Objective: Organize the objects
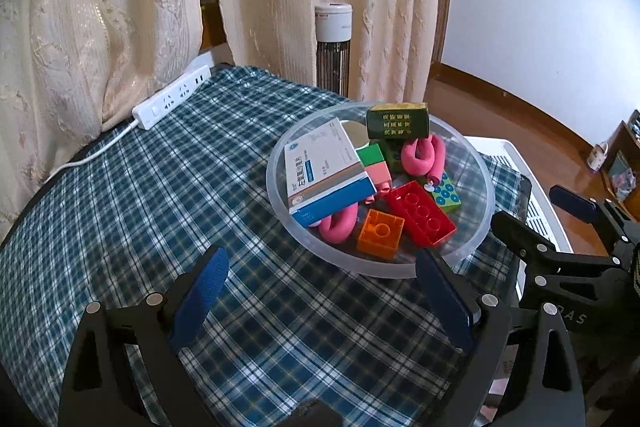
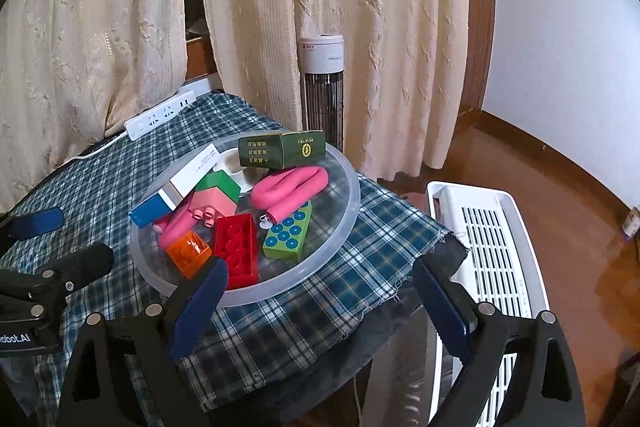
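Both wide-open, empty grippers, left and right, hover just short of the clear round plastic tray, apparently gathering toys and boxes together.

Two wrist fisheyes, both aimed down over the table toward the curtains

Left cam sits near the plaid cloth, clear tray at 1 o'clock; right cam hangs off the table's corner, tray at 11 o'clock, white basket at 3. Shared: tray, power strip, tower fan (each cam also catches the other gripper at its edge).
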Demonstrator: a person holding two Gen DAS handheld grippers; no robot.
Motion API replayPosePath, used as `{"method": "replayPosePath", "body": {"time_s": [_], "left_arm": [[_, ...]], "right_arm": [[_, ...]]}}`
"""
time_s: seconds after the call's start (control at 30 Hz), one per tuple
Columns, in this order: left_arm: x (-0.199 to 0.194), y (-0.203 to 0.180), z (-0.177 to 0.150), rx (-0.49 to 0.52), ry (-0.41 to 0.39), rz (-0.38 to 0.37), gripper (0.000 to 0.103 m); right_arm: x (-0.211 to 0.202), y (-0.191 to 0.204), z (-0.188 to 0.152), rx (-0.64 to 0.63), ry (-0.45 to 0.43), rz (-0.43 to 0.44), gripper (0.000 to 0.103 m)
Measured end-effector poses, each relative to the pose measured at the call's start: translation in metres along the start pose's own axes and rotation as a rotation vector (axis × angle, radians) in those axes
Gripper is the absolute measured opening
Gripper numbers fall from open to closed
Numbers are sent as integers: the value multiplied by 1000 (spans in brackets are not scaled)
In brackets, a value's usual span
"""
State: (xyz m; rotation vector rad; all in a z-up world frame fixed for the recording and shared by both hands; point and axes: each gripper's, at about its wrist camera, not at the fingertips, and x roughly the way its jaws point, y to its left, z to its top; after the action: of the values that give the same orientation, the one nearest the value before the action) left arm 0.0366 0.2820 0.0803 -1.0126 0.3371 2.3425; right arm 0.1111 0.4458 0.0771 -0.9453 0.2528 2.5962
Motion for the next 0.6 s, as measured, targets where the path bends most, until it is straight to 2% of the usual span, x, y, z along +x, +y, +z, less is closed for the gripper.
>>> {"method": "replayPosePath", "body": {"time_s": [0.6], "left_arm": [[-1,7,-4,-20,-7,30,96]], "right_arm": [[3,9,-1,-18,14,14,96]]}}
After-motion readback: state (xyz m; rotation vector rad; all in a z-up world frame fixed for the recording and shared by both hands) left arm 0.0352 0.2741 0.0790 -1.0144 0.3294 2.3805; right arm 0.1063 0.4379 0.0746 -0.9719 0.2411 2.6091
